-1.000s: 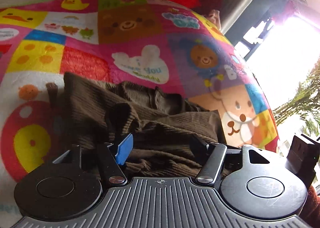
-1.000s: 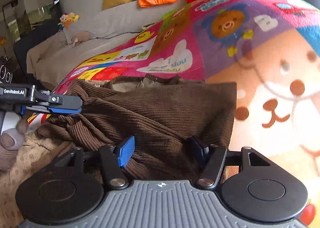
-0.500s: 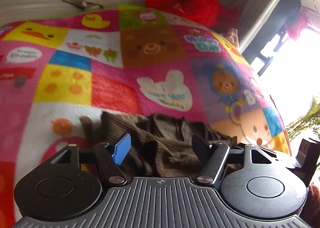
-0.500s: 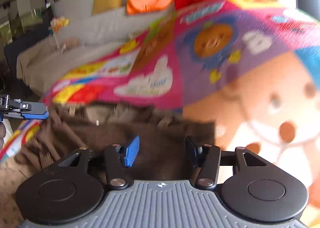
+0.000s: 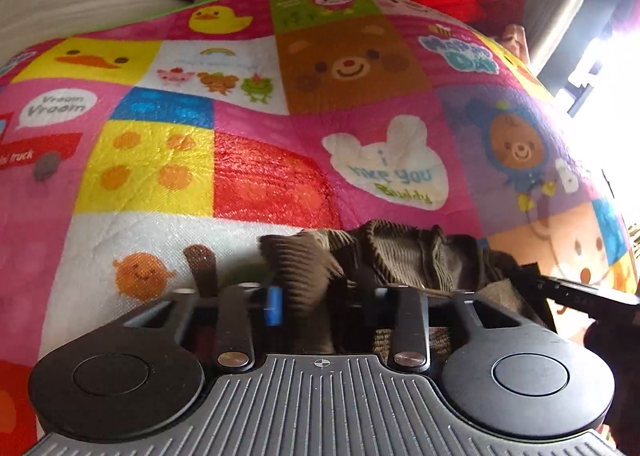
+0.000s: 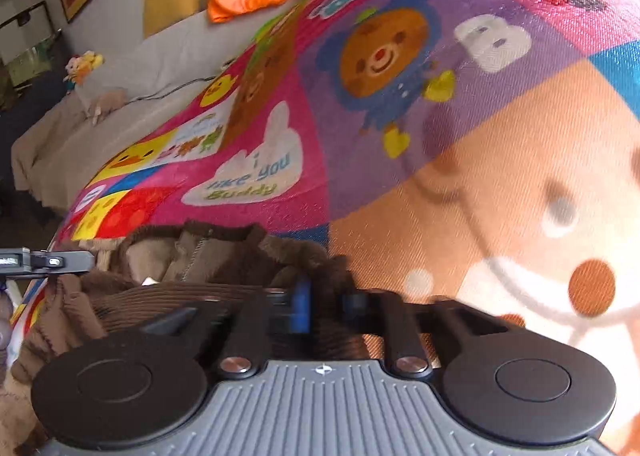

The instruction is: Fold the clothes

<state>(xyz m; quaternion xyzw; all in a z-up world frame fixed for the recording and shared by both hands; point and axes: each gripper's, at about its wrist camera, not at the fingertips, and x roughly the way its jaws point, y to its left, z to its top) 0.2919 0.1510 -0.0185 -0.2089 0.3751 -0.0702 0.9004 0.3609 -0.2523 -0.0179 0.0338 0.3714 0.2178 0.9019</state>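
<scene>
Jaws of both grippers, left (image 5: 310,306) and right (image 6: 326,306), are closed on the brown ribbed garment (image 5: 404,260), which lies bunched on the patchwork blanket (image 5: 248,128) at 6 o'clock in each view. We judge it soft, light and limp; edges or corners give the best hold for folding.

A brown ribbed-knit cloth garment (image 5: 404,256) lies on a soft, fleecy patchwork cartoon blanket (image 5: 256,176); the matt black plastic left gripper (image 5: 316,300) has shiny metal pivot screws.
</scene>
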